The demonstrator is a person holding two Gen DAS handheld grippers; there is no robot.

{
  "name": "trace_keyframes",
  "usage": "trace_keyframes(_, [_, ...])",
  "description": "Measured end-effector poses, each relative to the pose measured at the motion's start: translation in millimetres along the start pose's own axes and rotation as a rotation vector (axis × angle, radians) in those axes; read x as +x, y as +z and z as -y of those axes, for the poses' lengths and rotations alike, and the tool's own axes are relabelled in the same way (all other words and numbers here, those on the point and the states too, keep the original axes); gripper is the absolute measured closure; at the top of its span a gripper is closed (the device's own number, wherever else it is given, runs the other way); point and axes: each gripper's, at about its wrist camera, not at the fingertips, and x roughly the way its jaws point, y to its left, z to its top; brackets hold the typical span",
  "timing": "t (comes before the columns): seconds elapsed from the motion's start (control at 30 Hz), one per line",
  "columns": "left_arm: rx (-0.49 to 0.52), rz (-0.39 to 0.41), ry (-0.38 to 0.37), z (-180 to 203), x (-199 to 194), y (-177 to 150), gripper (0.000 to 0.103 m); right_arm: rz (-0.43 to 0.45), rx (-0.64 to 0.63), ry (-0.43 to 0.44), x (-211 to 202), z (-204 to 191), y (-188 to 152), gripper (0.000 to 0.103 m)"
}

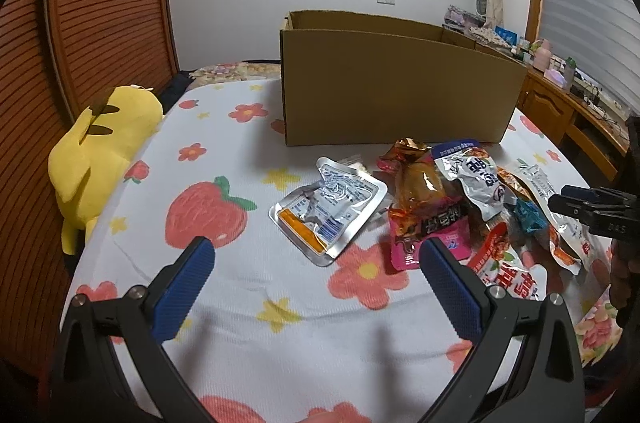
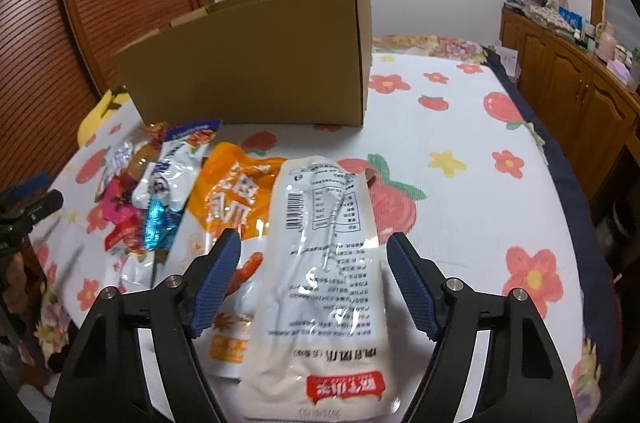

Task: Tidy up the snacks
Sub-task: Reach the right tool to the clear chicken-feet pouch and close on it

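The right gripper [image 2: 314, 281] hangs low over the bed [image 2: 472, 207], its blue fingers [image 2: 218, 283] spread on either side of a long white packet [image 2: 320, 271] that lies flat between them; the pads stand just clear of its edges, not pressing it. Beside that packet, partly under it, lies an orange packet [image 2: 232, 191]; further left a jumble of small wrappers spreads across the flowered sheet. The left gripper [image 1: 316, 271] hovers with fingers [image 1: 182, 287] spread wide and nothing between them; just beyond lie a silver foil pouch [image 1: 328, 207] and a pink packet [image 1: 424, 223], the pouch a little apart from the pile. Behind the snacks stands an open cardboard box [image 1: 392, 91]; a yellow plush toy [image 1: 100, 151] rests at the bed's left edge.
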Motion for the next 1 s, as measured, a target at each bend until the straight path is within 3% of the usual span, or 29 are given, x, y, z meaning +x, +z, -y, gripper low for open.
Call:
trace_keyframes(0.13, [0.037, -0.021, -0.006, 0, 10, 7, 0.001, -0.044, -0.006, -0.017, 13, 5, 3, 0.036])
trace_keyframes(0.37, [0.068, -0.074, -0.042, -7, 32, 24, 0.002, -0.086, -0.058, -0.005, 22, 3, 12, 0.038])
trace_keyframes(0.5, [0.09, -0.09, -0.049, -10, 39, 32, 0.002, -0.074, -0.08, -0.002, 28, 5, 14, 0.037])
trace_keyframes(0.67, [0.138, -0.131, -0.08, -10, 52, 39, 0.004, -0.072, -0.134, -0.066, 31, -4, 11, 0.037])
trace_keyframes(1.0, [0.257, -0.232, -0.174, -3, 72, 43, 0.008, -0.059, -0.107, -0.041, 31, 1, 11, 0.037])
